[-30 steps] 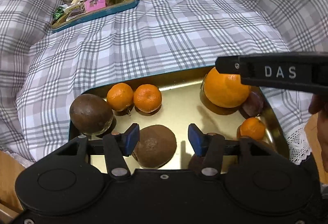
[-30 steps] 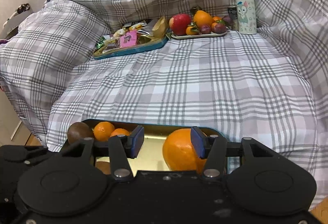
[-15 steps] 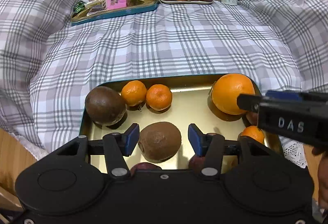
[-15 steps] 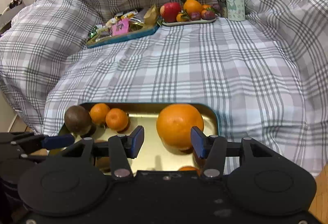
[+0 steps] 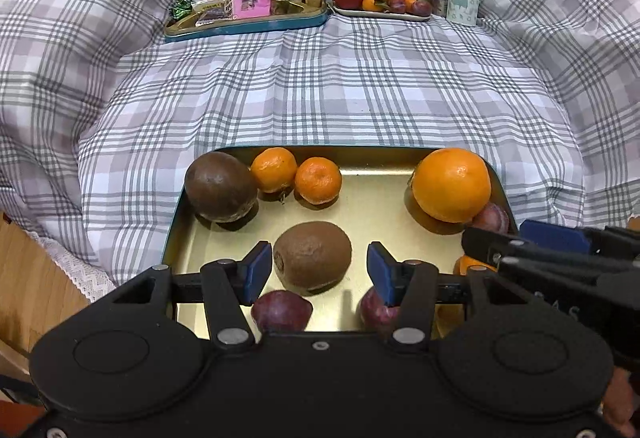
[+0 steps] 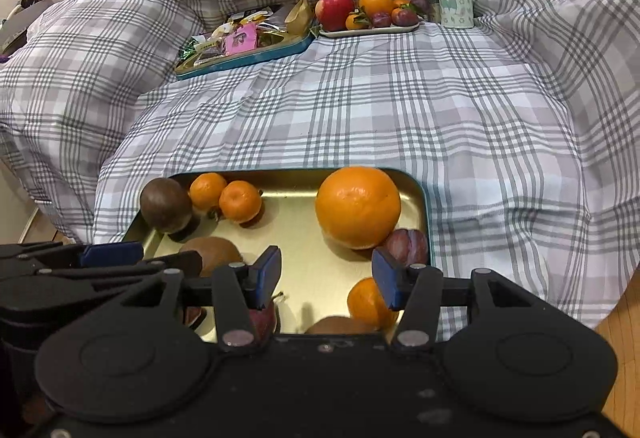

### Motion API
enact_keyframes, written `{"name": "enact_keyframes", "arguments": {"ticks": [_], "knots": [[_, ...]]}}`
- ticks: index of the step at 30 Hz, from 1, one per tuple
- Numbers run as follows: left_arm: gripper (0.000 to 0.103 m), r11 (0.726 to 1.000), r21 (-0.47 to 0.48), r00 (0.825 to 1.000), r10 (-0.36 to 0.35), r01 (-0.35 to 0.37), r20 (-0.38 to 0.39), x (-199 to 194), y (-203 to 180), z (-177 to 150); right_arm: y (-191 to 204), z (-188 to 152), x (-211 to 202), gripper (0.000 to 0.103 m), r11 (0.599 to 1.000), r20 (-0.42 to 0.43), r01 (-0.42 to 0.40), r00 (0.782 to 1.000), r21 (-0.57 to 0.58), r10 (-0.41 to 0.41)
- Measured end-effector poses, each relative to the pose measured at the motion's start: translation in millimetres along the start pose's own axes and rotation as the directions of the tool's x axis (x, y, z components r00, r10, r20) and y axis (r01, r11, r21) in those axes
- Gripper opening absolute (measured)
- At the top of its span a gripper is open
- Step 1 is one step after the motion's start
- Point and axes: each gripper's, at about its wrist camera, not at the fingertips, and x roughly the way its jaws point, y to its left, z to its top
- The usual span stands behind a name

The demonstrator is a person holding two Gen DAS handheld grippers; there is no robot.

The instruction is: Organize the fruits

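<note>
kiwi (image 5: 312, 258): lay mid gold tray (image 5: 376, 193) on the bed; looked light, fuzzy, soft-skinned, so grip gently across its widest part.
large orange (image 6: 357, 206): far right corner, heavier, round, likely to roll.
left claw (image 5: 316, 270): jaws apart, straddling the kiwi, no contact seen.
right claw (image 6: 326, 278): jaws apart, empty, hovering over the tray's right half, level.

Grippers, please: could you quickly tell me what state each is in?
Left gripper: open, holding nothing.
Right gripper: open, holding nothing.
</note>
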Motion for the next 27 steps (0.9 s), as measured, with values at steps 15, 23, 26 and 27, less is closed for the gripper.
{"name": "enact_keyframes", "arguments": {"ticks": [15,23,26,27], "knots": [[0.057,0.999,-0.029,0.999,0.03,-0.029,0.032,-16.2,1.2,-13.2,0.0,-15.8,-17.2,0.054,1.0,0.014,0.012,1.0,0.013,-0.012],[0.057,0.999,-0.042,0.999,0.033,-0.033,0.009,-11.1,4.5,-15.6,-1.3,-16.1,-16.7,0.054,1.0,0.012,0.018,1.0,0.018,-0.018],[0.057,0.998,-0.044,0.999,0.034,-0.033,0.005,-11.1,5.7,-16.3,0.3,-16.2,-16.4,0.054,1.0,0.01,0.015,1.0,0.012,-0.015],[0.057,0.998,-0.045,0.999,0.033,-0.033,0.005,-11.0,6.1,-16.4,0.4,-16.1,-16.1,0.054,1.0,0.009,0.014,1.0,0.011,-0.014]]}}
